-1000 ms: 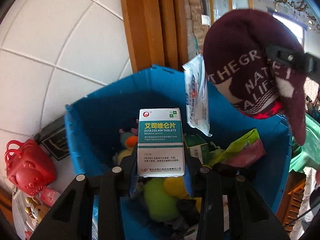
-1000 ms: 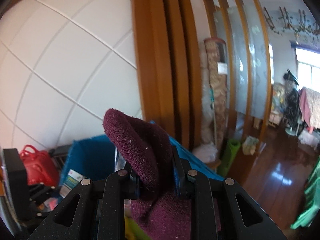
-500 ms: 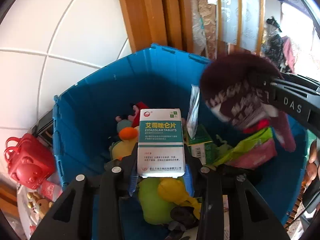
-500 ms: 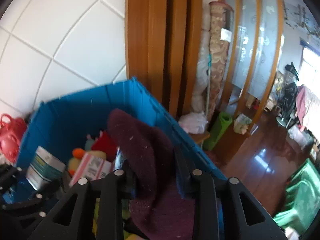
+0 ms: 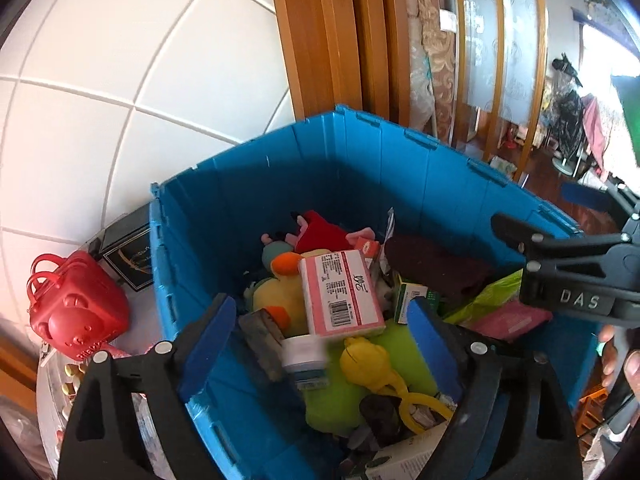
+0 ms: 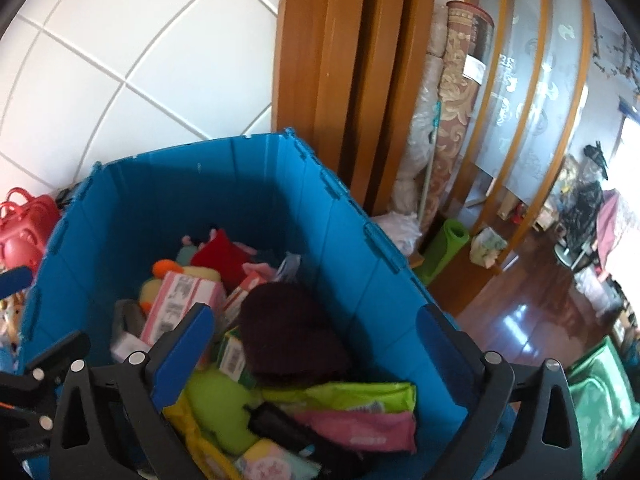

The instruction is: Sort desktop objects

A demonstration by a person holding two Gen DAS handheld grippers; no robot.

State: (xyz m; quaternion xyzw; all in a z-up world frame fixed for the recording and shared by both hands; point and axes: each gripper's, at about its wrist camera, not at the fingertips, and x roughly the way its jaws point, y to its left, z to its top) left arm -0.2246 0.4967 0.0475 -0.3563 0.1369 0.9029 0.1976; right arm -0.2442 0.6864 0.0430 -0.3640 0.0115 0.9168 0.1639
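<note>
Left claw (image 5: pixel 320 332): jaws opening, nothing pressed between the blue pads; a white-and-teal medicine box (image 5: pixel 306 362) sits blurred just below them, apparently dropping free into the blue crate (image 5: pixel 360 152). Right claw (image 6: pixel 316 344): jaws opening wide, nothing gripped; the maroon knit hat (image 6: pixel 290 330) lies under it on the heap, near the crate's right wall.

Risks, as I judge them:
- The box may glance off the pink barcode box (image 5: pixel 340 292) and wedge on edge against the yellow duck toy (image 5: pixel 280 296).
- The pile is loose and high, so a claw dipping lower could snag the green snack bag (image 6: pixel 340 394).
- The two claws are close together; pulling out together could knock them.

Hat: dark, soft, slumped flat. Box: small, rigid, label unreadable from blur.
</note>
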